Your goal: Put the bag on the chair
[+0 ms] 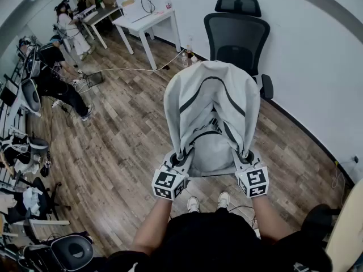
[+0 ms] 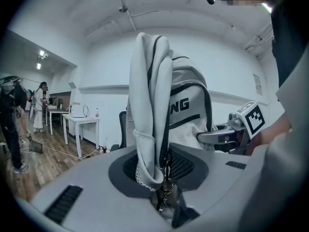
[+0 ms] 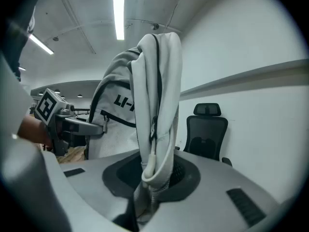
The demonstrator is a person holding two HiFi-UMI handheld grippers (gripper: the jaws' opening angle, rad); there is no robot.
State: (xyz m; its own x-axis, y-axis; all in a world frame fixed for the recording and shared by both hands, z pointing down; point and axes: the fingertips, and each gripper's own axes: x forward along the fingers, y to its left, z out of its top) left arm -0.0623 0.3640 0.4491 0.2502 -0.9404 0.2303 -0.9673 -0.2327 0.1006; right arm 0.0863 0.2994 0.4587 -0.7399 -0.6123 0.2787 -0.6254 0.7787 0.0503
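Grey fabric is all you hold: the jaws of the left gripper (image 1: 174, 164) and right gripper (image 1: 245, 158) each pinch a thin strap fold of the bag (image 1: 211, 112), which hangs in the air short of the chair (image 1: 235, 35), so any slip drops it onto the floor (image 1: 125, 129).

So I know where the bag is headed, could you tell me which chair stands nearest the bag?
The black chair with a headrest, by the wall just beyond the bag; the grey-rimmed chair sits at the person's left.

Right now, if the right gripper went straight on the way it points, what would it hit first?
The right gripper clamps the light grey fabric backpack; beyond that, probably the black mesh office chair, though depth is unclear.
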